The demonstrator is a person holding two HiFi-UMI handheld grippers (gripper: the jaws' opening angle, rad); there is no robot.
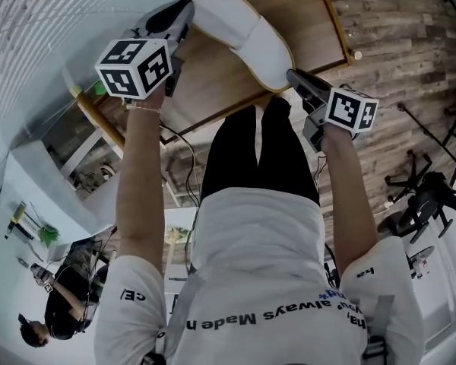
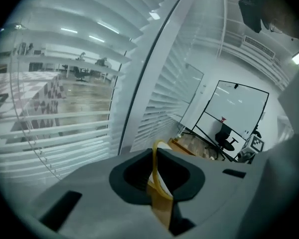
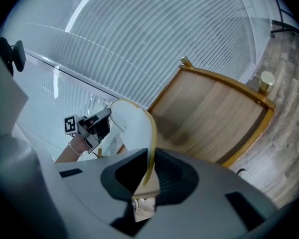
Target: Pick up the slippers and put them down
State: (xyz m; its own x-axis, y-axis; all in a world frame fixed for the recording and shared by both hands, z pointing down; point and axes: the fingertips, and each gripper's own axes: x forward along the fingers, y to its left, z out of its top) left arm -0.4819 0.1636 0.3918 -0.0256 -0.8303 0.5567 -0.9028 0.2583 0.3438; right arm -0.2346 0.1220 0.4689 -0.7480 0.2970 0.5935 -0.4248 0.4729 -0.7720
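White slatted blinds point(image 3: 164, 39) close off the far side of the room, and grey-brown plank flooring point(image 1: 395, 44) runs out to the right, open as far as some black stands point(image 1: 422, 196). Between them stands a bare wooden table with a raised yellow rim point(image 1: 308, 10). Its top is free of clutter, and its near edge sits just in front of the person's legs.

Over that near edge hangs a single white fabric slipper with a thin tan border point(image 1: 243, 33). It is long and rounded at both ends, stretched slantwise between the two tools and held up off the wood.

The left gripper point(image 1: 181, 23) is nearly closed, its dark pads pinching the tan border point(image 2: 156, 171) at the slipper's far end. The slipper's white body runs rightwards across the table. The right gripper point(image 1: 298, 80) is also almost closed, clamped on the border at the near end, with the sole curving up from its jaws.
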